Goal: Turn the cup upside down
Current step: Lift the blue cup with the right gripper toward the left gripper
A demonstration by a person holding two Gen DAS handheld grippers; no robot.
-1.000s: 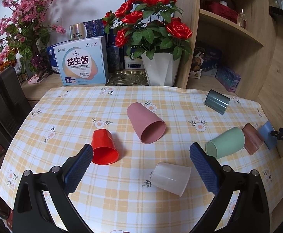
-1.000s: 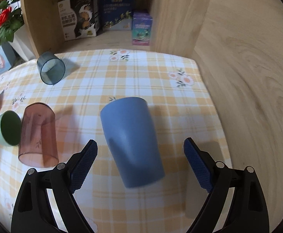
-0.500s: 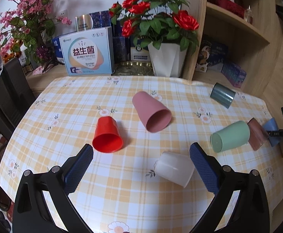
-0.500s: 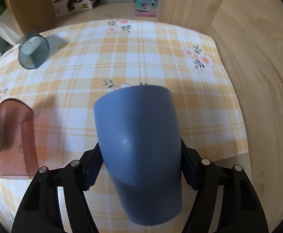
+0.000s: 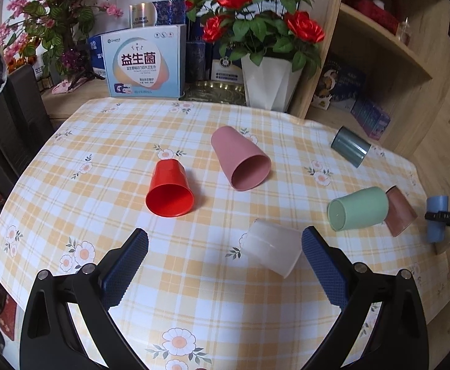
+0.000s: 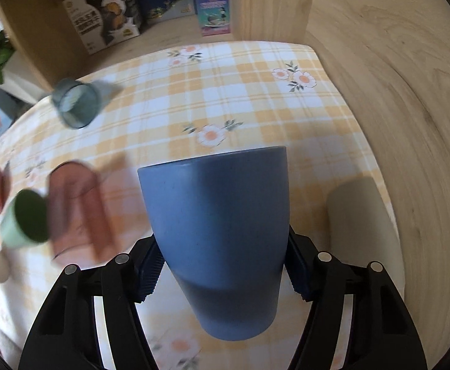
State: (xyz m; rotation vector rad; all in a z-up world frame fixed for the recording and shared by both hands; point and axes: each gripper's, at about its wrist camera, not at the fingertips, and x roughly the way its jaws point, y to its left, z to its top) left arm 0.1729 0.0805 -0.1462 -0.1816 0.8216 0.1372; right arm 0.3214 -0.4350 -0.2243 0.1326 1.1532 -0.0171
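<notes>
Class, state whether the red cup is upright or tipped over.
Tipped over: the red cup lies on its side on the tablecloth, open mouth facing the left camera.

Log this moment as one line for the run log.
phase: grasp | right gripper: shut on blue cup | left gripper: open, above tablecloth | red cup: on side

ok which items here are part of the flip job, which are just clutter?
In play:
- blue cup, clamped in the right tool

Lying about:
- red cup
- pink cup
- green cup
- clear cup
- grey cup
- brown cup
- left tool, open, holding nothing
</notes>
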